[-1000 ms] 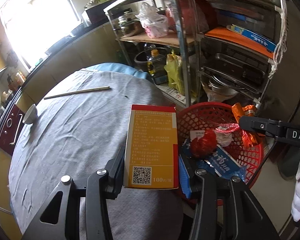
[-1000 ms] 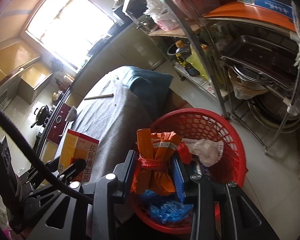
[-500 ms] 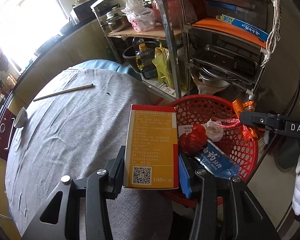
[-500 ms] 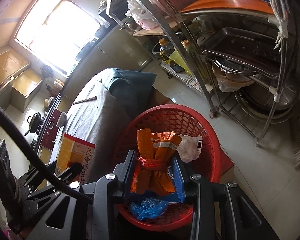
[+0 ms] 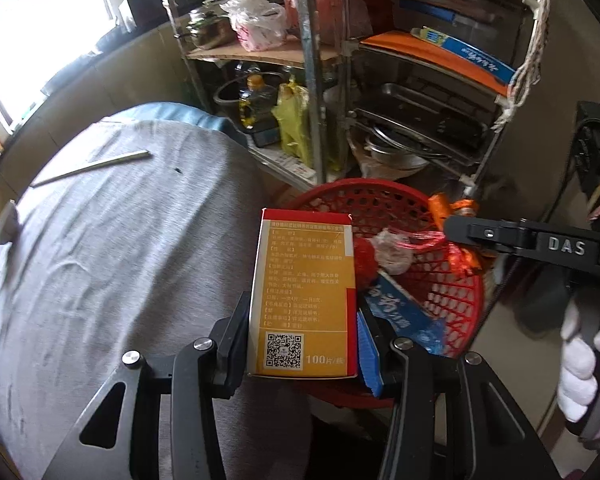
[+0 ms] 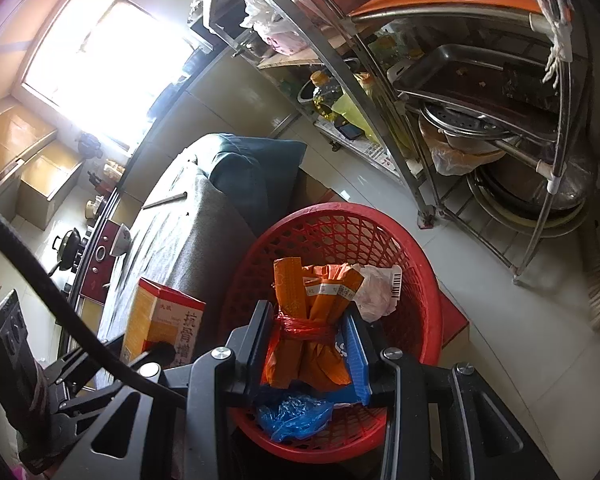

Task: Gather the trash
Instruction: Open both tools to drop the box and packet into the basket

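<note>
My left gripper (image 5: 302, 344) is shut on a yellow medicine box (image 5: 304, 292) with a red top, held upright at the table's edge beside the red basket (image 5: 380, 200). My right gripper (image 6: 308, 344) is shut on an orange bundle of packets (image 6: 312, 320) tied with red plastic, held over the red basket (image 6: 420, 264). The left wrist view shows that bundle (image 5: 456, 248) and the right gripper's finger (image 5: 520, 236) above the basket's far side. In the right wrist view the yellow box (image 6: 160, 328) stands at the left. Crumpled white plastic (image 6: 376, 288) and blue wrappers (image 6: 292, 412) lie in the basket.
The table wears a grey cloth (image 5: 100, 240) with a pair of chopsticks (image 5: 92, 166) and a small bowl (image 5: 8, 220) on it. A metal rack (image 5: 420, 100) with pans, bottles and bags stands right behind the basket. A white-gloved hand (image 5: 576, 360) is at the right.
The left view has tipped downward, bringing the basket and rack closer to centre. The right gripper with the orange bundle has sunk a little over the basket. Both grips are unchanged.
</note>
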The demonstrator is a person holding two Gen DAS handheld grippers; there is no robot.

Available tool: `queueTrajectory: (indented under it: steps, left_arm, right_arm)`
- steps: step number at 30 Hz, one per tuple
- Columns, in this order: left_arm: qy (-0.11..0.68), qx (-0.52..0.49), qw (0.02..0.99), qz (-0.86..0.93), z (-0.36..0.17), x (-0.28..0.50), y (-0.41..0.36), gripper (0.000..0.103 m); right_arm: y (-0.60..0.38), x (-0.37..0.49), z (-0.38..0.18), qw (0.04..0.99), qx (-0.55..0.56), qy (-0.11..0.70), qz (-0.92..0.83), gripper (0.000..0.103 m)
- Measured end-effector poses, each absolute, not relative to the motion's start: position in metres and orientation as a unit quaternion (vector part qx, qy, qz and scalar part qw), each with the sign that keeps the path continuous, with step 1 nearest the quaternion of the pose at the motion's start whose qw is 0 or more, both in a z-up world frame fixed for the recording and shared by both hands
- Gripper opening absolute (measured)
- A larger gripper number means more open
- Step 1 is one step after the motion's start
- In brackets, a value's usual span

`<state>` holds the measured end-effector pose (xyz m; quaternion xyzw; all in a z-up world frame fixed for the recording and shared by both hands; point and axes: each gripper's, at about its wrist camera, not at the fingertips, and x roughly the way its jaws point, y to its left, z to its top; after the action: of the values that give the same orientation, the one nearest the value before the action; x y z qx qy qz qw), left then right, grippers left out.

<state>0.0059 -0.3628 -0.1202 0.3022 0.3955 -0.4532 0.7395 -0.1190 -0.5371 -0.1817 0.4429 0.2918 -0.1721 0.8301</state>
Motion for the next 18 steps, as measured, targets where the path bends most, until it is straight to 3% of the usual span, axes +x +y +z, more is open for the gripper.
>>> queueTrajectory:
  steps: [6, 11, 14, 18]
  left_arm:
    - [0.399, 0.293, 0.733, -0.467, -0.12, 0.005, -0.362, 0.05]
    - [0.399, 0.287, 0.735, -0.467, -0.118, 0.006, -0.36, 0.051]
    - [0.4, 0.285, 0.738, -0.464, -0.118, 0.008, -0.355, 0.052]
    - [0.393, 0.281, 0.749, -0.454, -0.113, 0.011, -0.348, 0.061]
  right_arm:
    - [-0.54, -0.116, -0.183, 0.821, 0.457, 0.299, -0.165, 0.038]
    - [-0.538, -0.115, -0.18, 0.823, 0.457, 0.295, -0.163, 0.048]
    - [-0.536, -0.114, -0.177, 0.825, 0.453, 0.294, -0.166, 0.049]
    - [-0.533, -0.113, -0.176, 0.824, 0.451, 0.297, -0.168, 0.049]
